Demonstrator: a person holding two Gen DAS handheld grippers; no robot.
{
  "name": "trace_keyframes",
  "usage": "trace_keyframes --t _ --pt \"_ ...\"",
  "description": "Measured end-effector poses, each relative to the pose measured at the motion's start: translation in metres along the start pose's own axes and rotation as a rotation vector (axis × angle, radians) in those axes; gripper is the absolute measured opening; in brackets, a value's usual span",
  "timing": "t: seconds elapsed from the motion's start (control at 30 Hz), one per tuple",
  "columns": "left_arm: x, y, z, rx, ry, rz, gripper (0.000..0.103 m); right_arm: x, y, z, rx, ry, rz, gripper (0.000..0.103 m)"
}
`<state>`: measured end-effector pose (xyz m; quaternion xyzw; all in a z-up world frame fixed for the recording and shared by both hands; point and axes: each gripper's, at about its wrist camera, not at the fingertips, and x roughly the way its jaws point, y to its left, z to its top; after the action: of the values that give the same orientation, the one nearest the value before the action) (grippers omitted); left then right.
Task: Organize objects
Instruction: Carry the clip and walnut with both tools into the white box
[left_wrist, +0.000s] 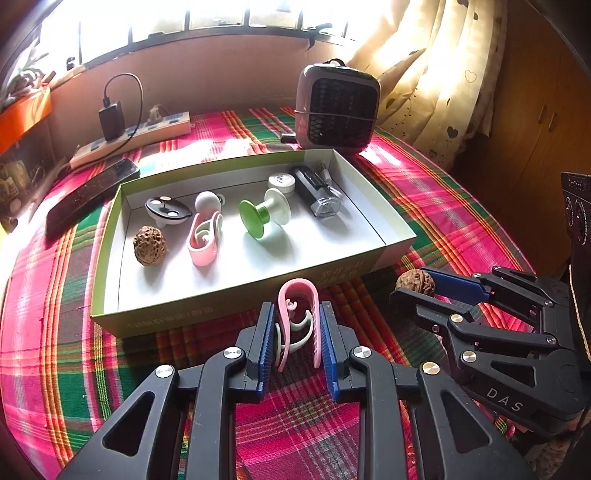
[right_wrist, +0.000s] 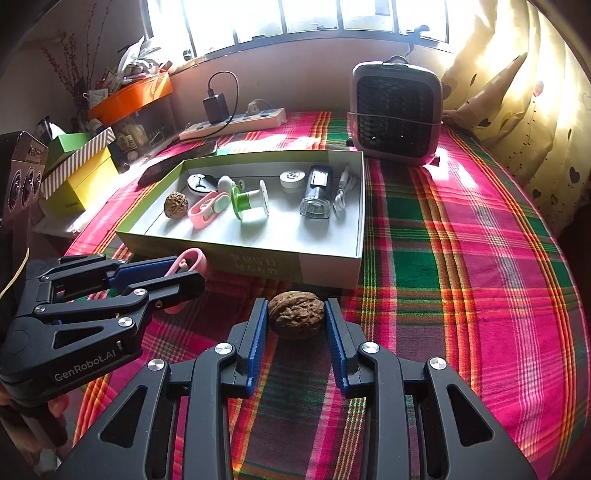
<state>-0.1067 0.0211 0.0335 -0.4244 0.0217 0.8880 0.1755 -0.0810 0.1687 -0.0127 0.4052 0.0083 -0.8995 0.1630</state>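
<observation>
My left gripper (left_wrist: 297, 325) is shut on a pink clip (left_wrist: 298, 314), just in front of the near wall of the shallow green-edged box (left_wrist: 236, 314). My right gripper (right_wrist: 296, 319) is shut on a walnut (right_wrist: 296, 314), to the right of the left one and near the box's front corner. The walnut also shows in the left wrist view (left_wrist: 415, 281), and the clip in the right wrist view (right_wrist: 190, 260). Inside the box lie another walnut (left_wrist: 149, 245), another pink clip (left_wrist: 203, 243), a green-and-white spool (left_wrist: 262, 214), a black-and-white disc (left_wrist: 168, 210), a white wheel (left_wrist: 281, 181) and a clear-and-black bottle (left_wrist: 317, 192).
A small grey heater (left_wrist: 336, 107) stands behind the box. A power strip (left_wrist: 133, 138) with a black charger and a dark phone (left_wrist: 90, 197) lie at the back left. Boxes (right_wrist: 77, 173) are stacked off the left edge. Curtains (right_wrist: 517, 92) hang at the right. Plaid cloth (right_wrist: 461, 277) covers the surface.
</observation>
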Motion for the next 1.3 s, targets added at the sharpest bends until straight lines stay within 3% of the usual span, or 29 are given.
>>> trace_keyframes --t 0.4,0.53,0.83,1.3 --pt "-0.008 0.006 0.01 -0.006 -0.014 -0.003 0.021 -0.005 0.003 0.018 -0.018 -0.034 0.005 0.032" --pt "-0.009 0.008 0.01 -0.031 0.0 -0.052 0.021 -0.006 0.004 0.021 -0.024 -0.039 0.003 0.032" --pt "-0.015 0.011 0.022 -0.02 -0.036 -0.025 0.021 -0.004 0.003 0.032 -0.046 -0.051 -0.003 0.032" --pt "0.007 0.03 0.04 -0.037 -0.017 0.007 0.021 0.023 -0.004 0.058 -0.04 -0.013 0.0 0.032"
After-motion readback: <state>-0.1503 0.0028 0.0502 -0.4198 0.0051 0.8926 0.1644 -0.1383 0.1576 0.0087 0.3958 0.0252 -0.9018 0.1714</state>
